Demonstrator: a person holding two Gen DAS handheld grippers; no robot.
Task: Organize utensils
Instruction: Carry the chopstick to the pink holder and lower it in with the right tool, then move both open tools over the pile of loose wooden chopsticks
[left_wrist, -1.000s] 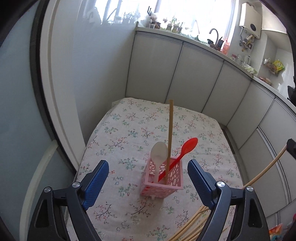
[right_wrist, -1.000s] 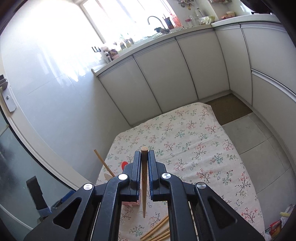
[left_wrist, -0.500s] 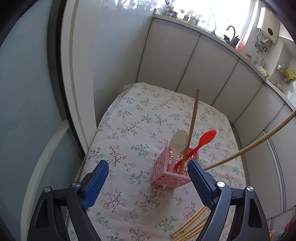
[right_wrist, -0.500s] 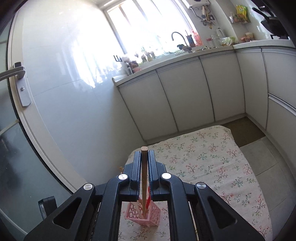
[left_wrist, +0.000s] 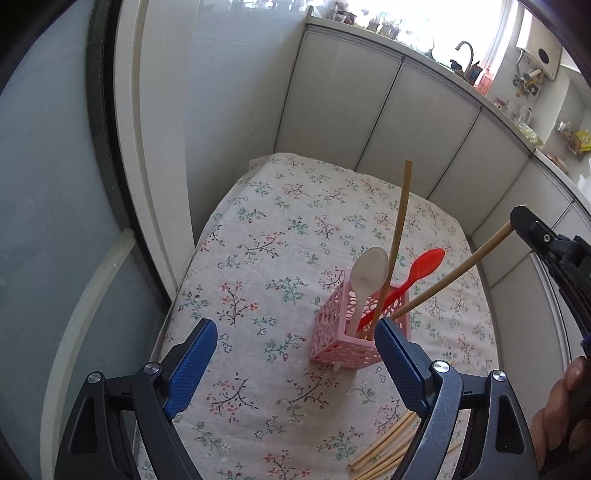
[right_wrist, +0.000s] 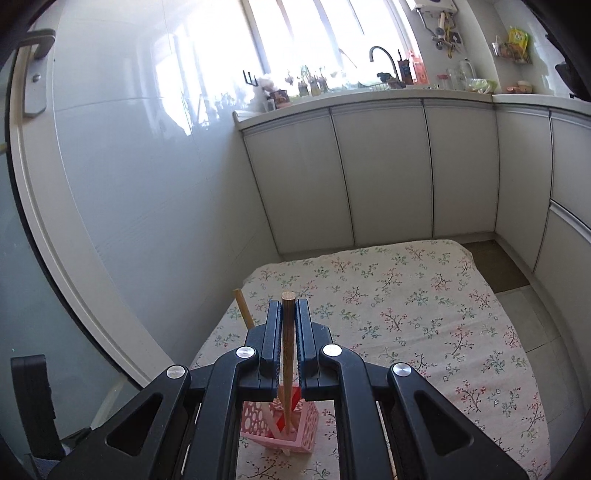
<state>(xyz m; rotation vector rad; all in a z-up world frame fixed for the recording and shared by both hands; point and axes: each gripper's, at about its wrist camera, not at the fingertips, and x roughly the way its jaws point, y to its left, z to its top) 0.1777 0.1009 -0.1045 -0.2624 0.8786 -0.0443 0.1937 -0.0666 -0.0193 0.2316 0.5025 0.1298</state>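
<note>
Pink lattice plastic makes up the utensil basket (left_wrist: 360, 332), which stands on the flowered cloth of the surface (left_wrist: 258, 258) and already holds a white spoon (left_wrist: 369, 275), a red spoon (left_wrist: 424, 264) and one upright chopstick (left_wrist: 397, 236). My right gripper (right_wrist: 288, 314) is clamped on a second chopstick (right_wrist: 287, 354), pinched near its top end so the long free part hangs down as a pointer I can steer. In the left wrist view that stick slants in from the right, and its lower tip sits at the basket's rim, just at or inside the opening; the right wrist view shows the tip down among the contents. I judge the step in hand to be dropping it in.

My left gripper (left_wrist: 295, 354) has its fingers wide apart with nothing between them, and it hovers low just beside the basket, I think to steady it if the light plastic tips.

More loose chopsticks (left_wrist: 388, 446) lie on the cloth near the front right, so much of the job remains. Open cloth stretches beyond and left of the basket, giving free room there. The basket's mouth is crowded by the leaning spoons, and the cabinet fronts (left_wrist: 406, 122) close off the far side.
</note>
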